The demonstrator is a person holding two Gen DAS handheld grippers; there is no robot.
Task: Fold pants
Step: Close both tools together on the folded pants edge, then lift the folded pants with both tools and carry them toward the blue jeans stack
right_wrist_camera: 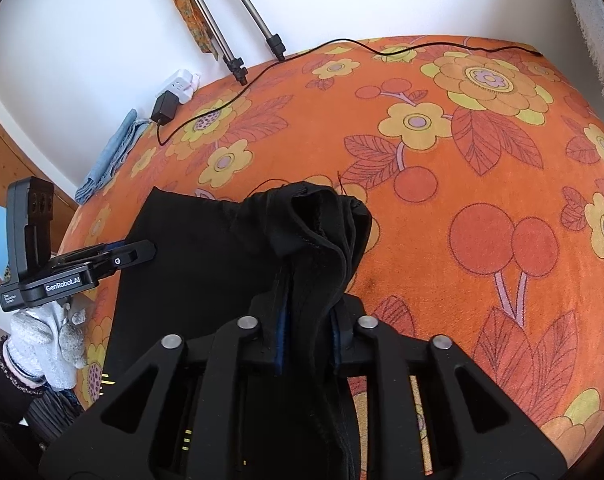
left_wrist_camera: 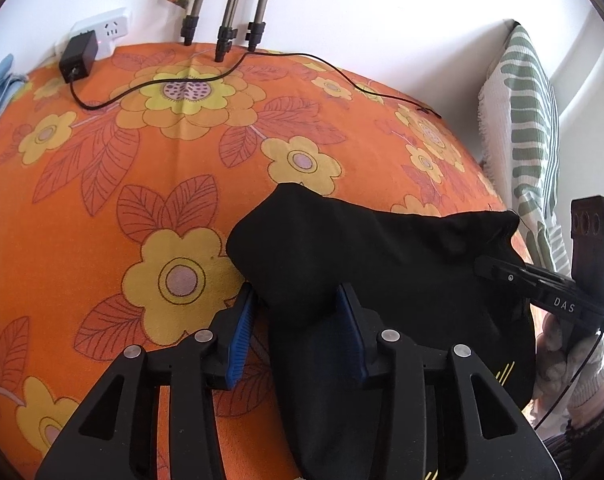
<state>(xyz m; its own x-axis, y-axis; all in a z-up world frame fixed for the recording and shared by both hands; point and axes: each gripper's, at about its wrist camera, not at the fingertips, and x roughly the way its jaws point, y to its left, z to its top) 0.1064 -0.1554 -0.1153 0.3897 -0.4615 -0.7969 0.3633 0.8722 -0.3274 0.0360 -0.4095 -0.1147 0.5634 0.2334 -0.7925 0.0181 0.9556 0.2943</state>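
Note:
Black pants (left_wrist_camera: 381,248) lie bunched on the orange floral bedspread (left_wrist_camera: 142,152). My left gripper (left_wrist_camera: 296,320) stands over their near left end with its blue pads apart. Black cloth lies loose between them and drapes over the right finger (left_wrist_camera: 351,332), and the left pad is clear of it. My right gripper (right_wrist_camera: 307,336) is shut on a thick bunched fold of the pants (right_wrist_camera: 321,248), which rises up out of the jaws. Yellow stripes (right_wrist_camera: 106,380) show on the pants near the front edge. Each gripper shows in the other's view, held by a gloved hand (right_wrist_camera: 50,340).
A black cable (left_wrist_camera: 222,74) runs across the far bedspread from an adapter (left_wrist_camera: 76,58) at a white power strip (left_wrist_camera: 106,32). Tripod legs (left_wrist_camera: 226,36) stand at the back wall. A blue cloth (right_wrist_camera: 110,156) lies far left. A green-striped towel (left_wrist_camera: 529,120) hangs at right.

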